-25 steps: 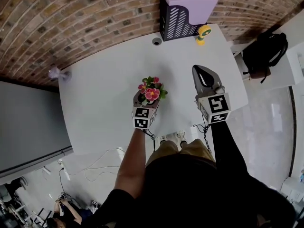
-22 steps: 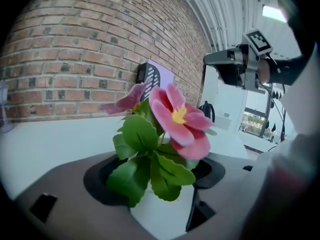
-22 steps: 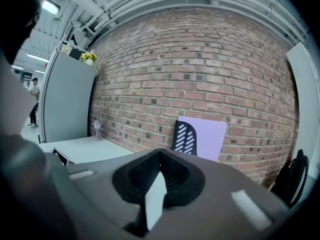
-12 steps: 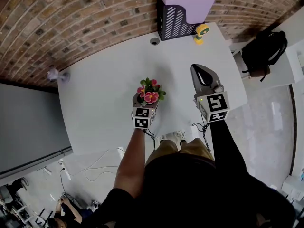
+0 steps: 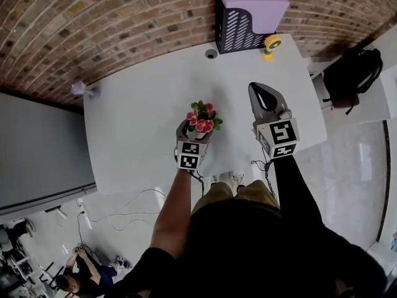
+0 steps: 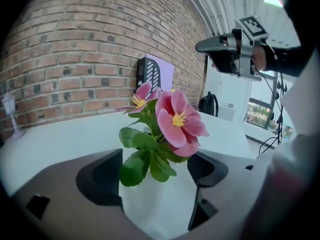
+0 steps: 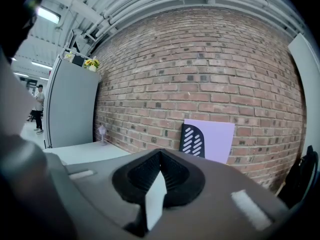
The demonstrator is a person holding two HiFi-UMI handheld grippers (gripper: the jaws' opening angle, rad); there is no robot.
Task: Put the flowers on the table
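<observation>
The left hand-held gripper stood over the white tabletop with its jaws opening. The flowers stood between them, pink blooms and green leaves rising above the dark pads. The pads did not appear to press on the stems: a gap showed at each side. What the flowers stood in, and whether their base rested on the tabletop, could not be told.

The right hand-held gripper hung to the right of the left one, well apart from it. Its jaws were closed together at the tips, with nothing held between them.

Far ahead of both hand-held grippers, against the brick wall, stood a purple file holder with white slots on its dark side. A small yellow object sat just to its right. Far off to the left of the left hand-held gripper, at the tabletop's edge, stood a small clear object. A black backpack lay beyond the tabletop, to the right of the right hand-held gripper.
</observation>
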